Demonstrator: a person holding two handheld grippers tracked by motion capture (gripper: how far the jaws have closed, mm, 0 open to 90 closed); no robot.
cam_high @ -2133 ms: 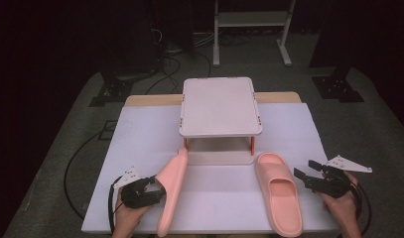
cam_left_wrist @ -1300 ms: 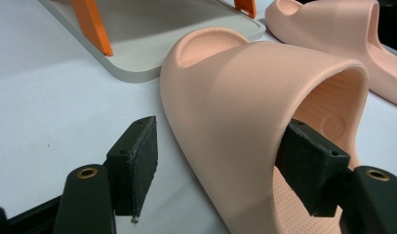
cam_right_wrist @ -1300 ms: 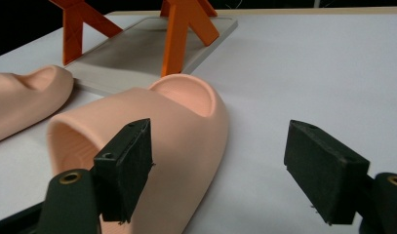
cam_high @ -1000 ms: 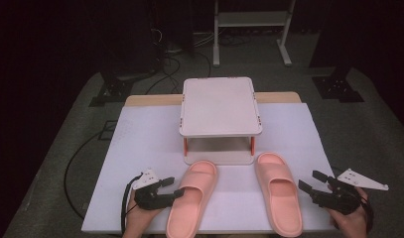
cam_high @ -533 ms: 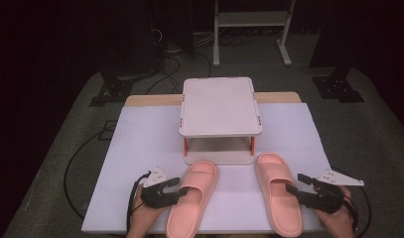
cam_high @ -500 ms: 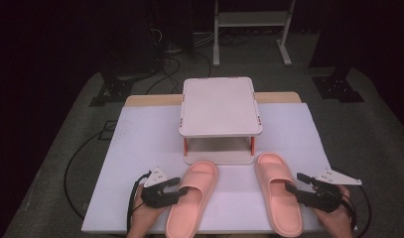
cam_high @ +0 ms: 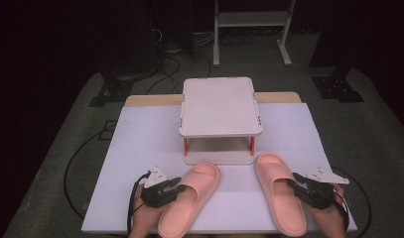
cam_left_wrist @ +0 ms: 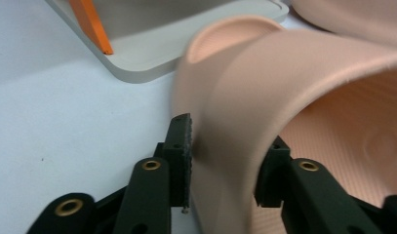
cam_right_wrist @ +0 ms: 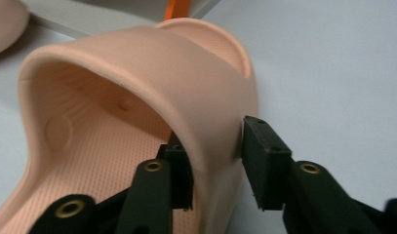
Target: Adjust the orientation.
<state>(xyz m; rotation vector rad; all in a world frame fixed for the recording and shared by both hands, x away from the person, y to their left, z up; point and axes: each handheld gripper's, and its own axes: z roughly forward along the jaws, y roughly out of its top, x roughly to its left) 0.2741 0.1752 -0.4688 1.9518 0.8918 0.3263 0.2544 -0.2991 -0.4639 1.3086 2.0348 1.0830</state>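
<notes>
Two pink slippers lie on the white sheet in front of a small stand. My left gripper (cam_high: pixel 178 188) is shut on the left side of the left slipper's (cam_high: pixel 189 208) strap. In the left gripper view, that strap (cam_left_wrist: pixel 264 97) sits between the pads (cam_left_wrist: pixel 182 146) of the left gripper (cam_left_wrist: pixel 225 156). My right gripper (cam_high: pixel 293 182) is shut on the right side of the right slipper's (cam_high: pixel 279 198) strap. In the right gripper view, one jaw of the right gripper (cam_right_wrist: pixel 213 156) is inside the strap (cam_right_wrist: pixel 186 83) and the other is outside.
A white two-level stand (cam_high: pixel 219 104) with orange posts rests at the middle of the white table sheet (cam_high: pixel 140 144), just beyond the slipper toes. Its lower shelf (cam_left_wrist: pixel 152 46) lies close ahead of the left slipper. Dark floor and cables surround the table.
The left slipper, earlier tipped on its side in my left gripper, now lies flat. My right gripper moved left to the right slipper and closed on its strap.
</notes>
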